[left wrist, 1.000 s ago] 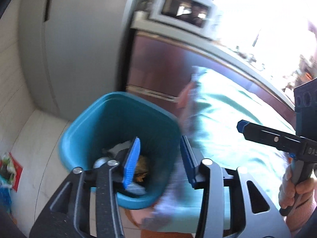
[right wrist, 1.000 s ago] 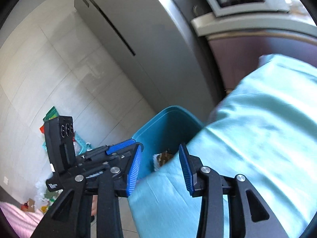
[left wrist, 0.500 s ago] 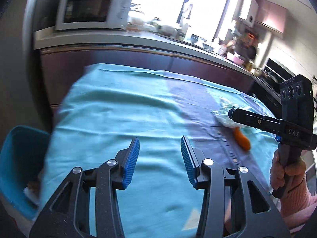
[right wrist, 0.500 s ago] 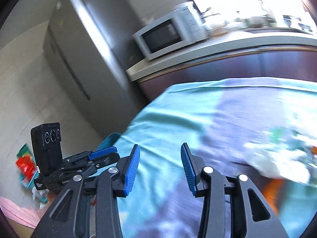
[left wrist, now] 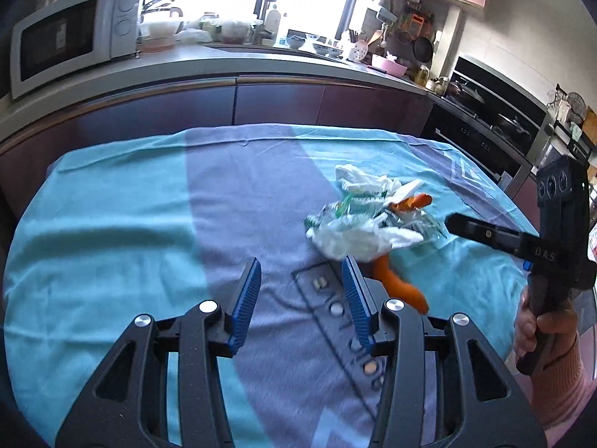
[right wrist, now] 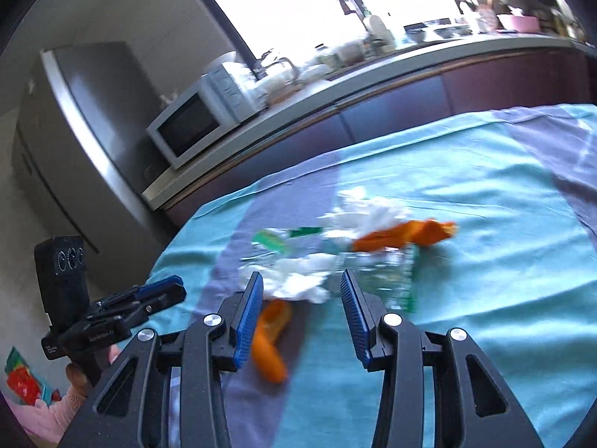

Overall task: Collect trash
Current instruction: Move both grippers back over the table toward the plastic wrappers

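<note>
Left gripper and right gripper: jaws released, gripping nothing, just been opening. Trash, crumpled wrappers with orange peel, lies on the cloth-covered bench, toward its right edge.

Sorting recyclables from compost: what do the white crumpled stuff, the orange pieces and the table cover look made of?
White crumpled stuff: probably thin plastic bag or tissue, softly creased, partly glossy; blur leaves it open. Orange pieces: likely carrot or peel, matte and curved. Table cover: woven fabric, matte, with wrinkles and a hemmed edge.
</note>
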